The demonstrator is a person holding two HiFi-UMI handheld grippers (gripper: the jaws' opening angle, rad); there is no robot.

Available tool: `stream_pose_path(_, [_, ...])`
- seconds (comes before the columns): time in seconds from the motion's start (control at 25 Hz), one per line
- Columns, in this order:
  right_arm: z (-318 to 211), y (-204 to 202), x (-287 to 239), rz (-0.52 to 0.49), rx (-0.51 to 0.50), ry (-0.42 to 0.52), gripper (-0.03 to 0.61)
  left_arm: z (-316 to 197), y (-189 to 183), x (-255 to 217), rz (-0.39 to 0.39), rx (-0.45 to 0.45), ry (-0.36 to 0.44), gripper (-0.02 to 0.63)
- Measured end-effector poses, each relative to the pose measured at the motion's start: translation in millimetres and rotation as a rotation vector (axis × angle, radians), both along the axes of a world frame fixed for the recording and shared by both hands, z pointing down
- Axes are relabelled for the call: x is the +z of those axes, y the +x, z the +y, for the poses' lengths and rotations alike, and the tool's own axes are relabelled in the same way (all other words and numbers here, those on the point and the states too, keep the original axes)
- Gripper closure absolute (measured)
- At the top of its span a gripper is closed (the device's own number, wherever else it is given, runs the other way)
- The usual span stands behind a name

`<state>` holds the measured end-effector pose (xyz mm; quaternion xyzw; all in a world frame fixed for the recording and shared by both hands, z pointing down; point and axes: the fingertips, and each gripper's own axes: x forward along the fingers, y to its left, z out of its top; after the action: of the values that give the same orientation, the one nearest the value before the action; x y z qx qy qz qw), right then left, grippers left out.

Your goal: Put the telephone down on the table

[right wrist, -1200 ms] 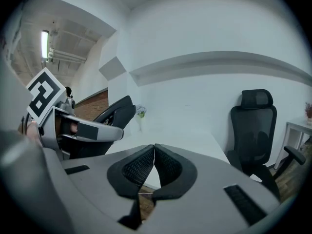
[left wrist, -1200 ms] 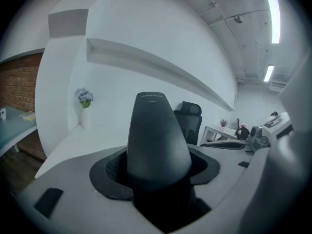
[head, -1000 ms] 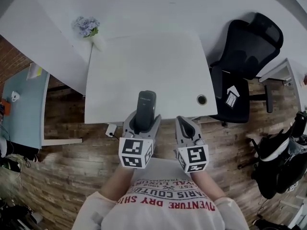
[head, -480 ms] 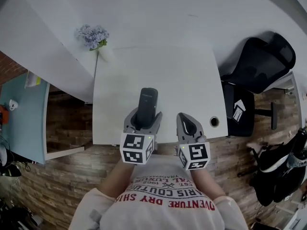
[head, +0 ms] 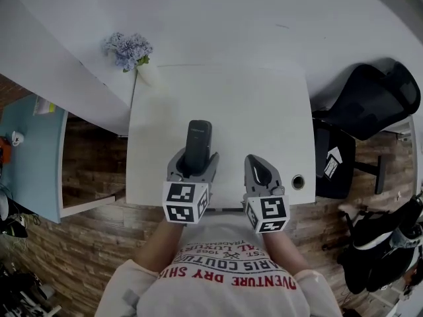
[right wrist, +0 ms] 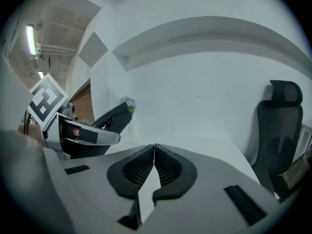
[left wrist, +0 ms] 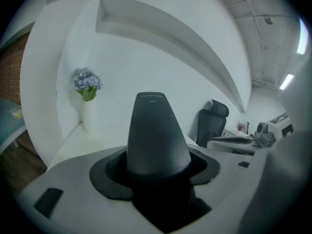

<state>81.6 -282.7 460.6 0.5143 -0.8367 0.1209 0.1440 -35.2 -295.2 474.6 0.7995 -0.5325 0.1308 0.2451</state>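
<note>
A dark grey telephone handset (head: 197,145) sticks forward out of my left gripper (head: 192,169), whose pads are clamped on its lower half. It hangs over the near part of the white table (head: 264,117). In the left gripper view the telephone (left wrist: 156,135) fills the middle between the jaws. My right gripper (head: 259,174) is beside it to the right over the table's front edge, shut with nothing in it; its pads (right wrist: 154,167) meet in the right gripper view, where the telephone (right wrist: 111,122) shows at the left.
A white vase with pale blue flowers (head: 129,50) stands at the table's far left corner. A cable hole (head: 297,181) sits at the front right corner. A black office chair (head: 370,111) is to the right, a light blue desk (head: 26,150) to the left.
The table has come nearer under both grippers; the telephone now hangs further in over the tabletop. The left gripper's grip on it is unchanged.
</note>
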Motion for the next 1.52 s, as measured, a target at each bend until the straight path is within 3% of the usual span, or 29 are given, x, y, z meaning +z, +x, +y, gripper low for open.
stream_pose_path(0.44, [-72,18,45,0.043,-0.072,-0.077,0.552,-47,-11,88,-0.069,-0.122,-0.196,0.311])
stream_pose_path(0.8, [-90,12,93,0.051,-0.136,-0.181,0.552,-80,-10,155,-0.139,-0.142,-0.335,0.311])
stream_pose_path(1.08, [-102,12,105,0.048,-0.14,-0.208,0.552,-91,-13,192,-0.19,-0.139,-0.438,0.311])
stream_pose_path(1.52, [-109,13,113,0.032,-0.141,-0.235,0.552,-91,-3,209,-0.243,-0.11,-0.499,0.311])
